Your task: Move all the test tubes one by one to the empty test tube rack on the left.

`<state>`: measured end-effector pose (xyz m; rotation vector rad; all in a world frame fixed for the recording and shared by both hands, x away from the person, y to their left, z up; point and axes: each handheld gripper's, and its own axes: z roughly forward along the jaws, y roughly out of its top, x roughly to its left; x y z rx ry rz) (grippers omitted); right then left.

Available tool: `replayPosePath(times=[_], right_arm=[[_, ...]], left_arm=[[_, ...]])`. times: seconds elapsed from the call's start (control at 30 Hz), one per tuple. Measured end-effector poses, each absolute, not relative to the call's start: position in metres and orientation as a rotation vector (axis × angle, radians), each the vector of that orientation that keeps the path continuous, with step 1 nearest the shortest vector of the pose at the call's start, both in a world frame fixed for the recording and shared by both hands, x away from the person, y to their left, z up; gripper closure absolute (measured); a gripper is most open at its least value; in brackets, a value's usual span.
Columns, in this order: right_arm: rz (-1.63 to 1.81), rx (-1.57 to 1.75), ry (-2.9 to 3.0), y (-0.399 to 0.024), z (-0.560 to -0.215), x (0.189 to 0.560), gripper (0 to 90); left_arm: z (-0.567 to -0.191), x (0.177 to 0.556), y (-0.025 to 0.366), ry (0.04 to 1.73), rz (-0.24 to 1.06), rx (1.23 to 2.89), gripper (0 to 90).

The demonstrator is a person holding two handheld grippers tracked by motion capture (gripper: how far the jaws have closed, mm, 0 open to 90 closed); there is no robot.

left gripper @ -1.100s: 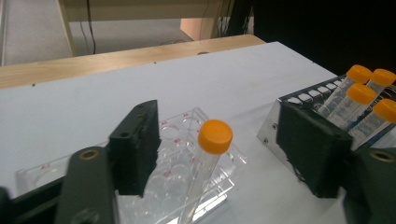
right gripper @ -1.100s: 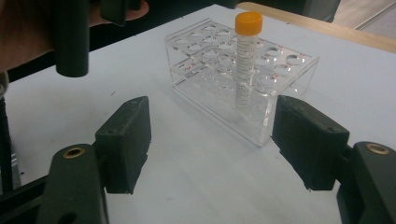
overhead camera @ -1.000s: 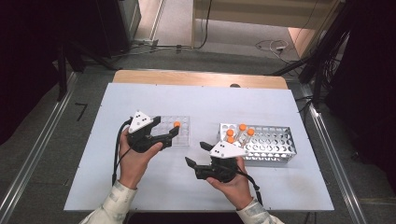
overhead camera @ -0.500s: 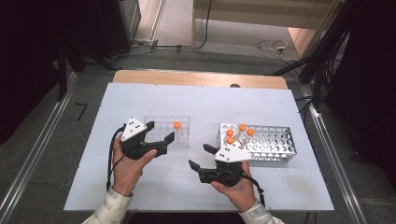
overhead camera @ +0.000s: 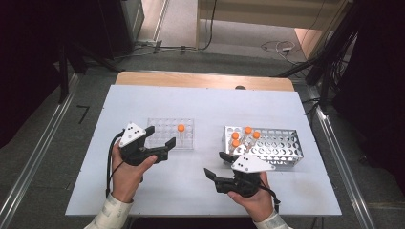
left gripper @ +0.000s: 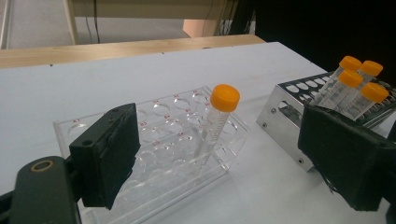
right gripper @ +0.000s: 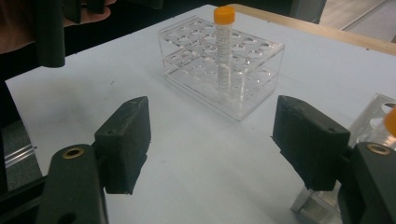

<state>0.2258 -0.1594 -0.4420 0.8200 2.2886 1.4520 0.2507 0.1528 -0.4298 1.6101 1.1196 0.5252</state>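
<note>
Your left gripper (overhead camera: 159, 137) hangs just short of the clear rack (left gripper: 154, 154), jaws spread and lately widening, nothing between them. The orange-capped tube (left gripper: 215, 122) stands upright in that rack ahead of the jaws, apart from both pads. Your right gripper (overhead camera: 216, 166), likewise spread and empty, sits near the metal rack (overhead camera: 279, 148), where four more capped tubes (overhead camera: 242, 136) lean at its near end. The tube looks light, stiff and smooth, likely slippery plastic; take it on the barrel just below the cap and lift it straight out.
</note>
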Motion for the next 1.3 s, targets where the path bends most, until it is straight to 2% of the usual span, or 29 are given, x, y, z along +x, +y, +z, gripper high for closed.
replayPosePath(times=[0.4, 0.7, 1.3], right_arm=[[1.441, 0.87, 2.248, -0.183, -0.441, 0.226, 25.4], [1.406, 0.934, 2.194, -0.202, -0.442, 0.231, 15.6], [1.369, 1.016, 2.104, -0.231, -0.444, 0.239, 14.6]], left_arm=[[-0.432, 0.251, 0.154, 1.125, 0.518, 1.614, 12.5], [-0.433, 0.251, 0.154, 1.128, 0.522, 1.614, 12.2], [-0.433, 0.252, 0.155, 1.128, 0.52, 1.611, 12.2]])
